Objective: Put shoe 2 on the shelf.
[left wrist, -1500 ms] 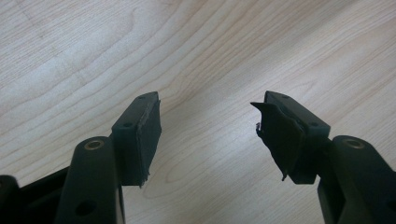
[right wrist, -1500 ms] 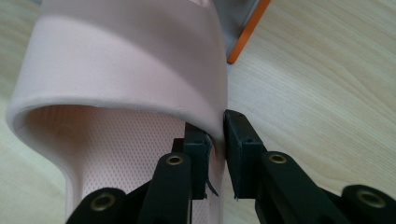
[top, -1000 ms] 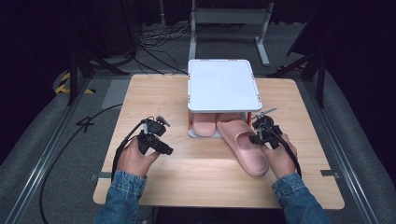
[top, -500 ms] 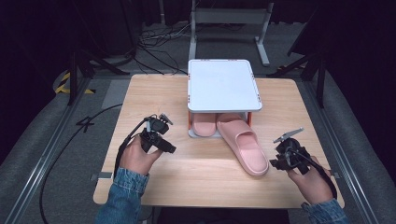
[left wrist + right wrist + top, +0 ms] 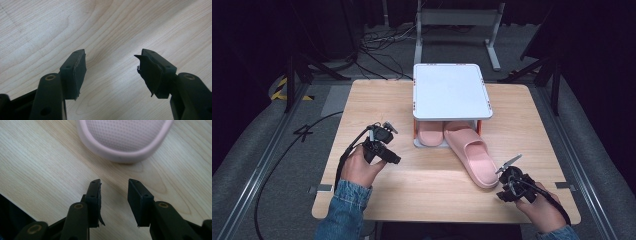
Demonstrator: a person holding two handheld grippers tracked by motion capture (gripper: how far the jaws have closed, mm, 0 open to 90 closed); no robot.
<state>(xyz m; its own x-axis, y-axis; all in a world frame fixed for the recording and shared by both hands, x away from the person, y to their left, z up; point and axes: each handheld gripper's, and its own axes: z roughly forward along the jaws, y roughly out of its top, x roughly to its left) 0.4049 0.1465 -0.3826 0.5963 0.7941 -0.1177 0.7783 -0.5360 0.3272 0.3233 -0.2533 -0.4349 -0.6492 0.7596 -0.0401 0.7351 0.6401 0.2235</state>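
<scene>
A light wooden table (image 5: 362, 107) is seen from above, with a white rectangular two-tier shoe rack (image 5: 450, 91) standing at its far centre. One soft pink foam slipper (image 5: 431, 134) is tucked under the rack's top; a second pink foam slipper (image 5: 472, 152) lies with its toe under the rack and its long axis running from about 11 o'clock to 5 o'clock, heel toward the near right. The right gripper (image 5: 510, 181) is held just beside that heel, which lies at 12 o'clock from its parted, empty jaws in the right gripper view (image 5: 113, 195). The left gripper (image 5: 382, 145) is held well apart at 9 o'clock of the slippers, jaws wide and empty over bare wood. The right gripper is judged nearer for a heel grasp.
</scene>
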